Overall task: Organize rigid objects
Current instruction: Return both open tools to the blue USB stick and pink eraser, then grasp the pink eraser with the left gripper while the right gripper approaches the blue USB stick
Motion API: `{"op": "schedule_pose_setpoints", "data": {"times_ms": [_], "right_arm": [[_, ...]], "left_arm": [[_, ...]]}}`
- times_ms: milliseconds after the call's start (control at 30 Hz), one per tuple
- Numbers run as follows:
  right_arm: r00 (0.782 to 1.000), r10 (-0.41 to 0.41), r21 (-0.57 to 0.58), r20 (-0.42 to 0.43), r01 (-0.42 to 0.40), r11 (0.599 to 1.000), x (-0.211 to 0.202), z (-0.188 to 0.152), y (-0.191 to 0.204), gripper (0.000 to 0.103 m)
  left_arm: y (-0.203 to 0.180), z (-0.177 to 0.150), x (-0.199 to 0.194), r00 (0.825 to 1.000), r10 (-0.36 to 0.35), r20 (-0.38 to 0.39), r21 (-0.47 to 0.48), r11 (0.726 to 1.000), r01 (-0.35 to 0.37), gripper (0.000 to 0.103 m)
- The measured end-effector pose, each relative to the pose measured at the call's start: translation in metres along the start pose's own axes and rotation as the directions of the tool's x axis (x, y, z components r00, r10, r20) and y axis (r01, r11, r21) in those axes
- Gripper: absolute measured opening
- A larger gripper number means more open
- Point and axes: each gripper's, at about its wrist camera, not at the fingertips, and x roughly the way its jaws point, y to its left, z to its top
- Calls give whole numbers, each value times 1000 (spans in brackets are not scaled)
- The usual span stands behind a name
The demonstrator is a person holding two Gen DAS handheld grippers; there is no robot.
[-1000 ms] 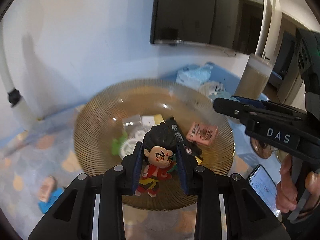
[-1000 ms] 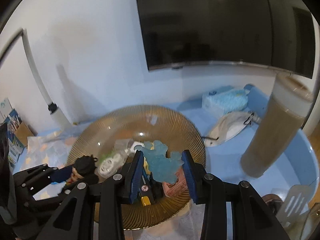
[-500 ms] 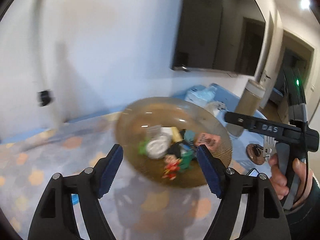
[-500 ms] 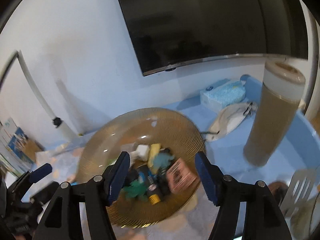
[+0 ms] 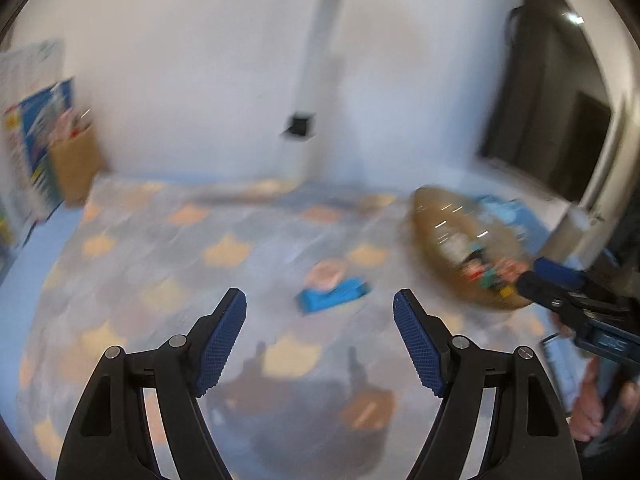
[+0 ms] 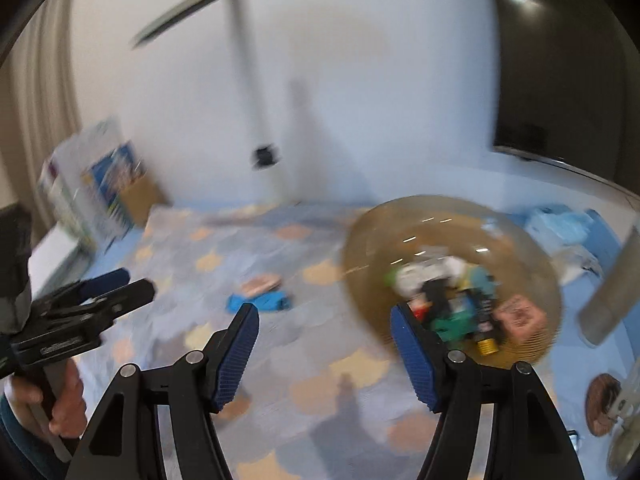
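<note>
Both toys now lie in the amber bowl point(image 6: 452, 280) at right, the left gripper point(image 5: 320, 340) and right gripper point(image 6: 324, 344) having just opened, standing empty, swung toward the blue and pink pieces point(image 6: 260, 294) left on the mat.

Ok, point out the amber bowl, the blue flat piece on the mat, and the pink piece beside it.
amber bowl point(image 6: 384, 224): right wrist view, bare far rim.
blue flat piece point(image 5: 334, 298): left wrist view, middle of its top face.
pink piece point(image 5: 328, 274): left wrist view, centre of its blurred top.
</note>
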Motion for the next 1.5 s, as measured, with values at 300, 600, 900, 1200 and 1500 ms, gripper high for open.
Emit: {"op": "schedule_pose_setpoints", "data": {"times_ms": [300,600,900,1200,1500], "right_arm": [[997,-48,-162,-53,39,986,63,-63,35,73],[993,-35,-121,-115,21,992,82,-78,24,80],[989,-21,-96,-147,7,995,85,-78,19,80],[975,46,-118,-219,-73,990,98,-73,22,80],[970,82,-135,-231,-115,984,131,-20,33,75]], "left_arm": [[28,-62,40,987,111,-117,21,994,-109,75],[13,-67,42,986,103,-133,106,990,-90,75],[18,-68,42,985,106,-137,80,992,-96,75],[16,-45,54,979,67,-192,114,992,-45,72],[-10,33,121,968,-42,-248,185,979,90,69]]}}
